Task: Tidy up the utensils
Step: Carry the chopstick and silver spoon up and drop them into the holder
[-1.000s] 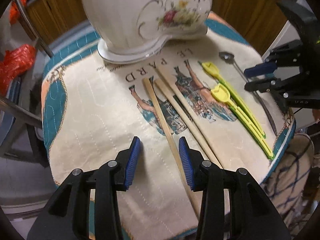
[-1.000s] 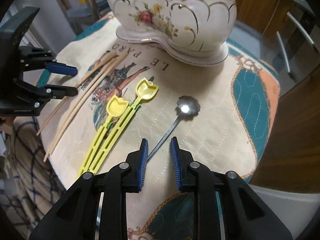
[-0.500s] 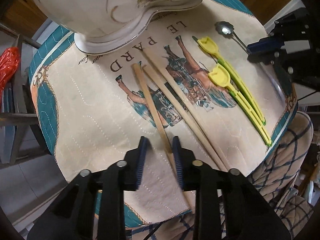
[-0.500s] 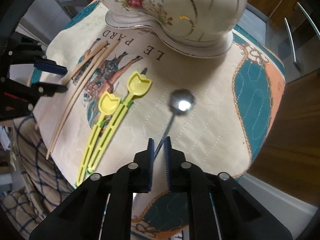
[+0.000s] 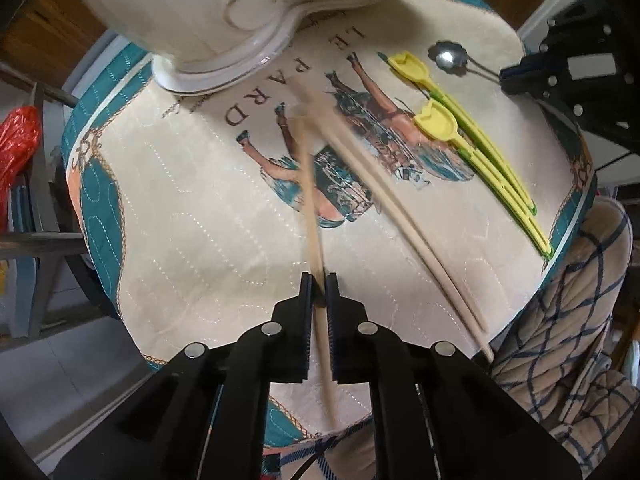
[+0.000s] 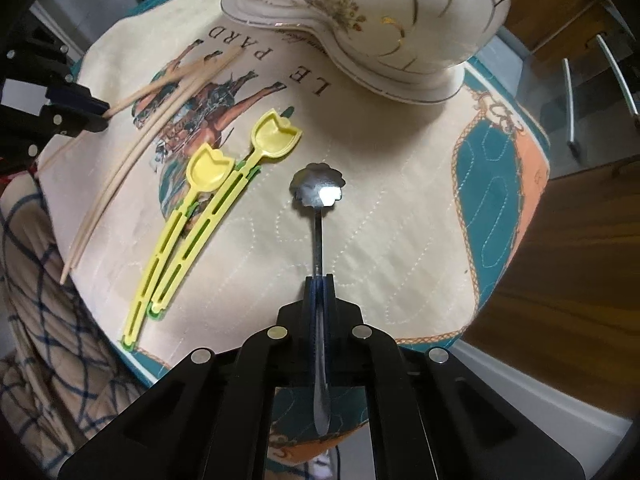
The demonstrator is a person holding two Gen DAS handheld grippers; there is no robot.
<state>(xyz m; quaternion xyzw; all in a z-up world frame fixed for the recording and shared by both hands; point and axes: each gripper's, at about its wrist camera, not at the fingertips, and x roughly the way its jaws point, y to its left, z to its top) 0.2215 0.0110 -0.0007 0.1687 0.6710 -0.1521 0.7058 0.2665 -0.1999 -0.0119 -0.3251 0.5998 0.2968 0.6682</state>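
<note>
Both tongs have just been closing, and each now has a utensil between its pads where a second ago we saw them spread above the surface (image 6: 400,216). We note that the left tongs (image 5: 319,280) pinch one wooden chopstick (image 5: 310,184) near its lower end; the stick appears motion-blurred and runs up from the pads toward the printed lettering on the cloth. We see the right tongs (image 6: 319,280) pressed together on the thin handle of the metal spoon (image 6: 318,192), whose scalloped bowl lies ahead of the pads and reflects a bright spot of light.

We find the remaining utensils lying on the round quilted cloth (image 5: 192,216), which is cream with a teal and orange border and a printed horse motif. Two more chopsticks (image 5: 400,216) lie side by side, touching, to the right of the gripped one in the left wrist view. Beside them lie two yellow plastic spoons (image 6: 188,232) with tulip-shaped bowls and slotted handles over green backing, parallel and overlapping. The metal spoon sits just beyond these in the left view.

We see a white ceramic vessel (image 6: 384,20) with gold trim and painted flowers standing at the far side of the cloth. A checked fabric (image 5: 568,320) shows below the cloth's near edge.
</note>
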